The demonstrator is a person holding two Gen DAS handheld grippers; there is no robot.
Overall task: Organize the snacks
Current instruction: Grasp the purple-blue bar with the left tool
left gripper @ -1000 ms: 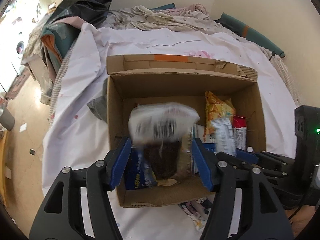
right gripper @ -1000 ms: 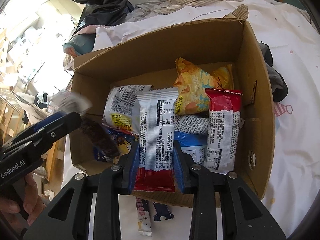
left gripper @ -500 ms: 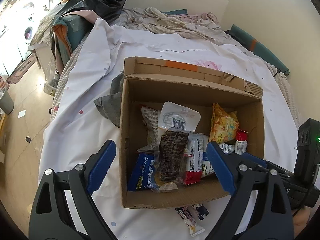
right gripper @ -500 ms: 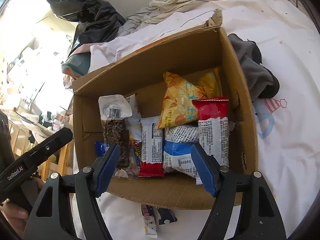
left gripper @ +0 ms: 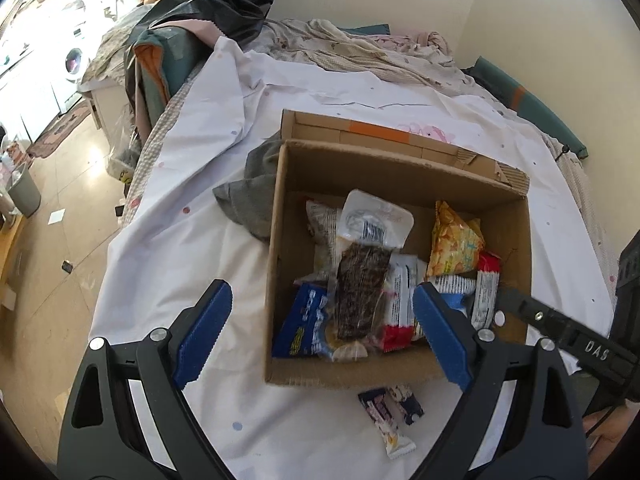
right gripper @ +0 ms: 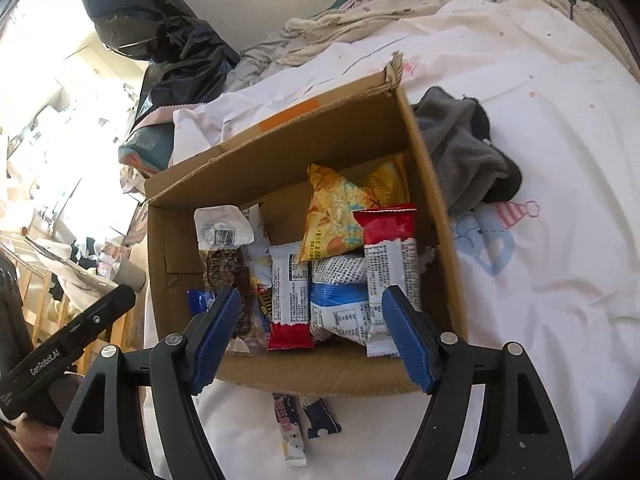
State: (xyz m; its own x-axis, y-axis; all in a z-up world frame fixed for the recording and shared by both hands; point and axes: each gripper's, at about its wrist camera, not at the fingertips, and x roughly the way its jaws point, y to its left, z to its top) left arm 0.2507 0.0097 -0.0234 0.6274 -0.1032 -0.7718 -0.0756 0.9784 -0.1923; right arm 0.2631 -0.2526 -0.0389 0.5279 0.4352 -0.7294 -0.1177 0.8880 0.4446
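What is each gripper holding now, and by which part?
Nothing. The left gripper and the right gripper are both open and empty above the cardboard box.

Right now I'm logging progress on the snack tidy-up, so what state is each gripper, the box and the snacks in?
left gripper: open, empty.
right gripper: open, empty.
cardboard box: open-topped, flaps up, on the bed sheet.
dark jerky pack: lying in the box, released.
yellow chip bag: leaning against the box's far wall.
two small sachets: outside the box, on the sheet.
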